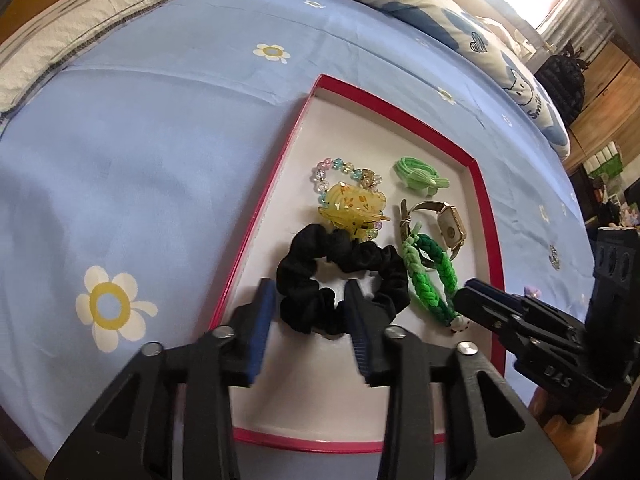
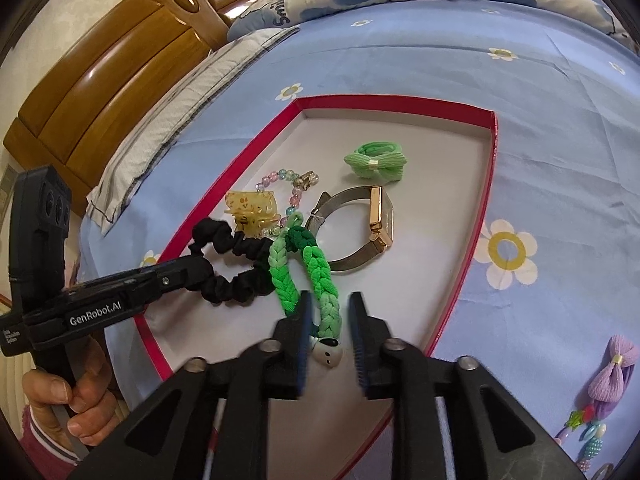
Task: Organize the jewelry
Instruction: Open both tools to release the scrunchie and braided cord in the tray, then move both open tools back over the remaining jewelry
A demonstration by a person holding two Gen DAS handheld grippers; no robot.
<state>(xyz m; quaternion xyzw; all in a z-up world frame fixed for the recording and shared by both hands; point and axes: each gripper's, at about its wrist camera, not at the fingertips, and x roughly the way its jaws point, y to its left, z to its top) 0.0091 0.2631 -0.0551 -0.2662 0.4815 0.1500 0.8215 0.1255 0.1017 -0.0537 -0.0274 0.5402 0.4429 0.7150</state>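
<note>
Red-rimmed shallow cardboard tray (image 1: 490, 216) with a white floor sits on the blue flowered bedsheet (image 1: 168, 128); its far half is bare; jewelry crowds the near half. My left gripper (image 1: 308, 300) has its fingers apart around one side of the black fabric scrunchie (image 1: 340, 276); my right gripper (image 2: 330, 312) is spread around the green braided bracelet (image 2: 316, 272), not pinching. Gold square watch (image 2: 380, 216) lies just beside it. Left handle reads "GenRobot.AI"; the purple bow hair tie (image 2: 614, 376) lies outside the tray.

One tray (image 2: 494, 136), one watch (image 2: 376, 216), two bow ties (image 2: 376, 164), one scrunchie (image 2: 236, 280).
</note>
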